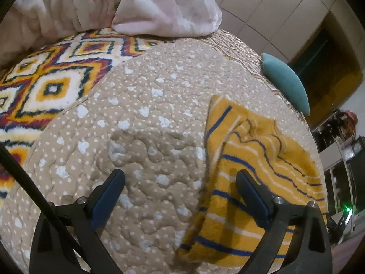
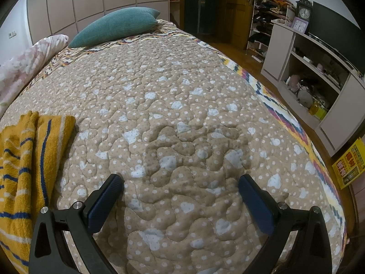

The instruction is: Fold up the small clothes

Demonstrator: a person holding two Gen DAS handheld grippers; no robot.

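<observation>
A small mustard-yellow garment with blue and white stripes [image 1: 255,164] lies rumpled on the beige quilted bedspread [image 1: 148,114]. In the left wrist view it is at the right, under my right finger. My left gripper [image 1: 180,178] is open and empty, just above the quilt at the garment's left edge. In the right wrist view the garment [image 2: 25,159] lies at the far left. My right gripper [image 2: 181,182] is open and empty over bare quilt [image 2: 182,114], to the right of the garment.
A teal cushion [image 2: 116,26] and a pink floral pillow [image 1: 168,6] lie at the head of the bed. A patterned blanket [image 1: 45,75] lies beside the quilt. Shelves [image 2: 308,68] and floor are beyond the bed's right edge.
</observation>
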